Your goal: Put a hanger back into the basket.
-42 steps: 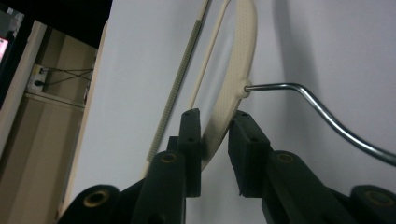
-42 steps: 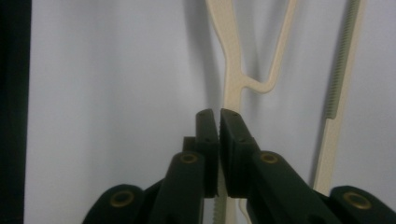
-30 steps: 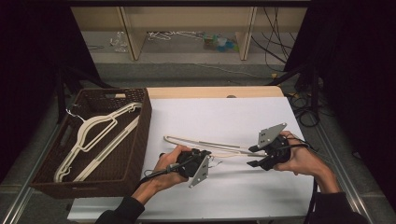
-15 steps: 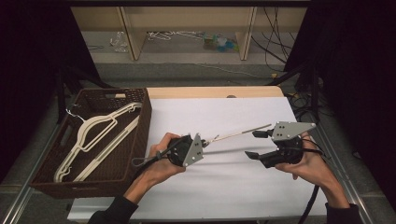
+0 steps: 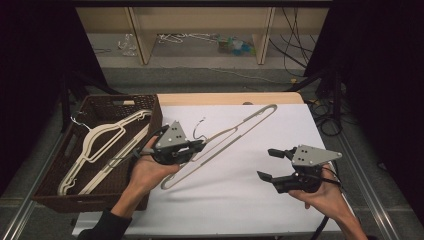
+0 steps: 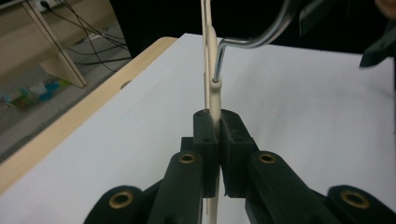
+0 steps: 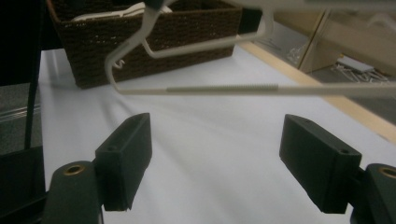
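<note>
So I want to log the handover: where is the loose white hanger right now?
In the high view the white hanger hangs tilted over the table's middle, clamped near its hook by the left gripper, just right of the wicker basket.

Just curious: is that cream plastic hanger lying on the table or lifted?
Lifted: the left gripper holds the cream plastic hanger tilted above its shadow.

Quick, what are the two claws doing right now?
Left gripper: shut on the hanger, lifted off the table.
Right gripper: open, holding nothing; its jaws have just been opening.
</note>
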### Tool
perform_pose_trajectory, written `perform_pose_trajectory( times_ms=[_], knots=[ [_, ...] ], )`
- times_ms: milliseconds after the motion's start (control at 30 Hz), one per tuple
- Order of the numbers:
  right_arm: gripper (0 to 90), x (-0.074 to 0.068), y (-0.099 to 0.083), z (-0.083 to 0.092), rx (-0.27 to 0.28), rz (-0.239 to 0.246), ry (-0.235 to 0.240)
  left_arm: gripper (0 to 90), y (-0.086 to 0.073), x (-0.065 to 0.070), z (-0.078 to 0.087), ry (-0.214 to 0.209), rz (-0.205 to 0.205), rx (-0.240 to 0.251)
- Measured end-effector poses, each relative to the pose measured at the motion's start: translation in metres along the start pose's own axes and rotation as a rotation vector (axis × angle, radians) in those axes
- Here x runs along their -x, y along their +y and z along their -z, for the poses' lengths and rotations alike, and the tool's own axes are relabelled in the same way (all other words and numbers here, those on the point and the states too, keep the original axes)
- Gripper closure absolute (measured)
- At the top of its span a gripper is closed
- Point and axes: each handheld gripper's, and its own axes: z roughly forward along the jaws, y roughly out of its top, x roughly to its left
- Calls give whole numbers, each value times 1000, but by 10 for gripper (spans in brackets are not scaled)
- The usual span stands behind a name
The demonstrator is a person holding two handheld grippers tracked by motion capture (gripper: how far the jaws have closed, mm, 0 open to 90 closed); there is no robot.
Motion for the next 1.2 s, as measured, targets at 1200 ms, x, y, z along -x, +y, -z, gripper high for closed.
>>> perform_pose_trajectory(
  times_ms=[1200],
  knots=[
    [174,-11,-37,-5,-17,-53,-13,857,13,-102,195,149,323,227]
  ],
)
